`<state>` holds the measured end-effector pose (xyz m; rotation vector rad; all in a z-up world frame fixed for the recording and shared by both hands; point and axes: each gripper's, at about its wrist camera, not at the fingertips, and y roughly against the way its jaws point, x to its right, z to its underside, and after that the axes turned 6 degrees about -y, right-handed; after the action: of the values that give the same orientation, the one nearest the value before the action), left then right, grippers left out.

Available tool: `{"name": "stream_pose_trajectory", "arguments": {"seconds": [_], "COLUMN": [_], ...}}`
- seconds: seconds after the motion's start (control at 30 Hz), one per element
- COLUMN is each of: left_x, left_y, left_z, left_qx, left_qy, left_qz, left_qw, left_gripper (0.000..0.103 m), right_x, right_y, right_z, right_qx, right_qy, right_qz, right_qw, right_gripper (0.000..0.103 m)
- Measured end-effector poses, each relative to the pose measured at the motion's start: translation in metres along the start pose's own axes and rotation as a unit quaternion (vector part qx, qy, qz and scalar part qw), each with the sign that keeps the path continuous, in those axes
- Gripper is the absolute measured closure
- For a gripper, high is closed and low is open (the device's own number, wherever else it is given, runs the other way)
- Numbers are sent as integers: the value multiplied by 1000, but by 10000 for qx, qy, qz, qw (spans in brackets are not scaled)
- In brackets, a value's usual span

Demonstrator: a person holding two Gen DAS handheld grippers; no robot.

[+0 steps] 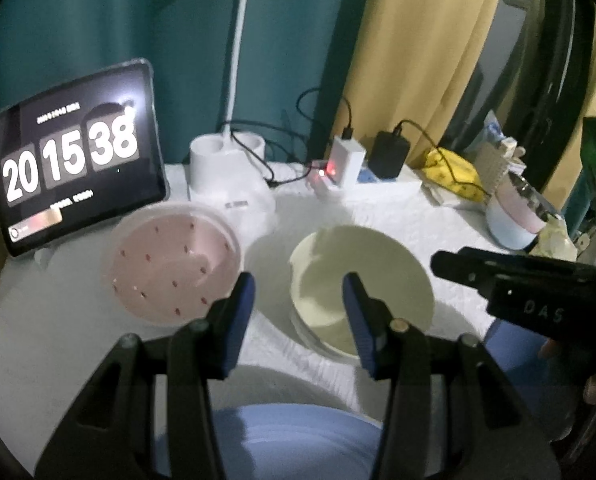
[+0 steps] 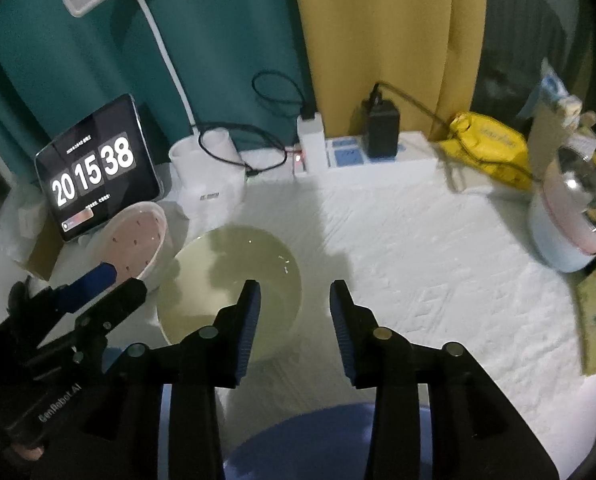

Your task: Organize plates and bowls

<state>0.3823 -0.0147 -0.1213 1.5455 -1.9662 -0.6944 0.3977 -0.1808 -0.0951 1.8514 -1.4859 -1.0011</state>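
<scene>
Blue plate (image 1: 282, 436) bottom centre, under both grippers; L gripper (image 1: 298, 300) & R gripper (image 2: 294, 308) part-open, empty, over cream bowl (image 1: 362, 280); pink bowl (image 1: 174, 264) left, likely stacking next

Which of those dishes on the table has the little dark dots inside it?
The pink bowl beside the tablet clock. The cream dish and blue dish are plain.

Pink dotted bowl (image 1: 170, 268) left, cream bowl (image 1: 362, 280) beside it, blue plate (image 1: 278, 440) nearest, all upright.
</scene>
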Motion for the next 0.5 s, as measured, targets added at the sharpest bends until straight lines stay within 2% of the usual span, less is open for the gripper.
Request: {"name": "stream_pose_trajectory", "arguments": {"seconds": [0.5], "left_x": [2], "left_y": [-46], "left_z": [8], "left_qx": [-600], "left_qy": [-70], "left_qz": [-124], "left_qw": [9981], "left_gripper": [56], "right_x": [7], "right_y": [-56], "right_z": [3], "right_qx": [-736], "right_qy": [-360], "right_qz": [-180], "right_qw": [9965], "right_gripper": [65]}}
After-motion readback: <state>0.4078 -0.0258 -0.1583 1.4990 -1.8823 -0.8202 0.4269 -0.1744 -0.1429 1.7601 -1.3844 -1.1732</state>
